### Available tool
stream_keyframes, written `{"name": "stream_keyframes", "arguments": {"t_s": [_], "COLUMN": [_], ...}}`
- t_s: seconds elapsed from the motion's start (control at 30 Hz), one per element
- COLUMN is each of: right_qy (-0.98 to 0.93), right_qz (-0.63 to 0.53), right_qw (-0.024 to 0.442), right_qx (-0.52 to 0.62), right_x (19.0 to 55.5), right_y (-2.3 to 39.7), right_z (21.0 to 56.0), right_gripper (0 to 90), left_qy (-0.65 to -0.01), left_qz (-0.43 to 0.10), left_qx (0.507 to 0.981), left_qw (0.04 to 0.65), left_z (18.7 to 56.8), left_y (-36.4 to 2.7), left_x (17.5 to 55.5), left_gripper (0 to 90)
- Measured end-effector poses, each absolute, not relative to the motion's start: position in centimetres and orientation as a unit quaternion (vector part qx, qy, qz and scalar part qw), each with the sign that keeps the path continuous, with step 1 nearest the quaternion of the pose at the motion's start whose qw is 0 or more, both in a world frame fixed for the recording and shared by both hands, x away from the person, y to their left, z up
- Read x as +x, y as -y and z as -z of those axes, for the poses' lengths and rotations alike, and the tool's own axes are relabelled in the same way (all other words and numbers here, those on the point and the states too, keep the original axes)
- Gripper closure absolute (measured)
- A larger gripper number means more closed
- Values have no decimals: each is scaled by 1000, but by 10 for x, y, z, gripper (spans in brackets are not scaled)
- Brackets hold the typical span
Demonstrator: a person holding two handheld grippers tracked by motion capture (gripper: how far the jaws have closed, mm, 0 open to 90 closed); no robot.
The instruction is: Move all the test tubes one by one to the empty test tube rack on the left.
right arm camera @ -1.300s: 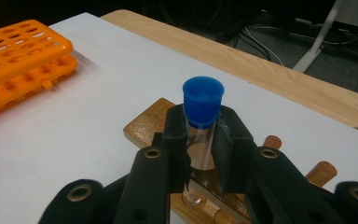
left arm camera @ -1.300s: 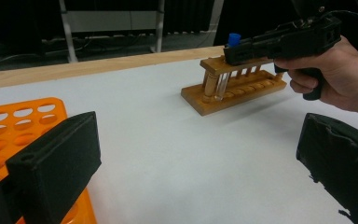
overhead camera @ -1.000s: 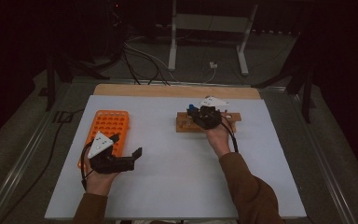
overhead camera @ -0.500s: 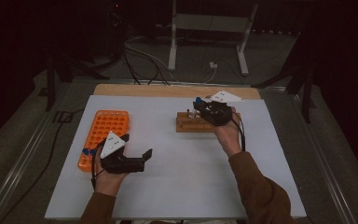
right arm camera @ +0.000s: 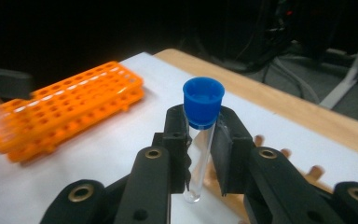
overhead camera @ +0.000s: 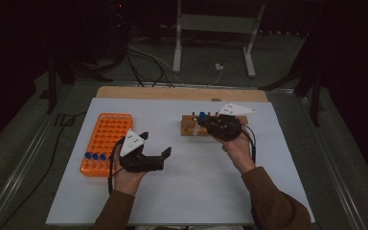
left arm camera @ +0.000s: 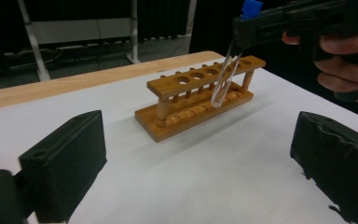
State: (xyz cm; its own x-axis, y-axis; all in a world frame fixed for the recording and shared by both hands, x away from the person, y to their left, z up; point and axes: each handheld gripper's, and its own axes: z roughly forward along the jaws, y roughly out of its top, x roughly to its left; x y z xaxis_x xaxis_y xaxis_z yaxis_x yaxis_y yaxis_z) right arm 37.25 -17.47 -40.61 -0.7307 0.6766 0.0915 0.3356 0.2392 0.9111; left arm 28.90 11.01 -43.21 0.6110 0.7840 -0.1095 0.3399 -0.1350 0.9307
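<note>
My right gripper is shut on a clear test tube with a blue cap, gripping it just under the cap. The tube hangs tilted over the wooden tube rack, its tip outside the holes. In the high view that wooden rack lies at the table's middle right. My left gripper hovers left of centre and points toward the rack. Its jaws stand open and have just been closing a little, with nothing between them. An orange tube rack sits at the left.
Blue-capped tubes stand along the near row of the orange rack. A white sheet covers the table, with a wooden edge at the back. Cables and a metal stand lie on the floor beyond.
My left gripper has moved right, away from the orange rack toward the table's middle. My right gripper has risen over the wooden rack with the tube in it.
</note>
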Motion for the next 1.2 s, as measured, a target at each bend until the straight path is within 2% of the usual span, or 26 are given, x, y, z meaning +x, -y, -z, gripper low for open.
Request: {"name": "stream_keyframes", "arguments": {"t_s": [0.37,0.53,0.7,1.07,1.2], "right_qy": [-777,-782,-786,-790,-790], "right_qz": [-531,-532,-531,-531,-530], "right_qw": [107,88,84,74,70], "right_qx": [321,312,306,298,299], "right_x": [357,352,350,347,348], "right_y": [159,151,146,138,139], "right_z": [411,411,413,414,415], "right_gripper": [765,765,765,765,761], "left_qy": [-371,-365,-354,-342,-336], "left_qz": [-206,-204,-203,-197,-195], "left_qx": [760,758,757,764,767], "left_qw": [491,501,510,511,511], "left_z": [444,446,446,447,448], "left_y": [-64,-57,-57,-57,-57], "left_x": [311,315,315,315,315], "left_gripper": [84,276,524,747,774]}}
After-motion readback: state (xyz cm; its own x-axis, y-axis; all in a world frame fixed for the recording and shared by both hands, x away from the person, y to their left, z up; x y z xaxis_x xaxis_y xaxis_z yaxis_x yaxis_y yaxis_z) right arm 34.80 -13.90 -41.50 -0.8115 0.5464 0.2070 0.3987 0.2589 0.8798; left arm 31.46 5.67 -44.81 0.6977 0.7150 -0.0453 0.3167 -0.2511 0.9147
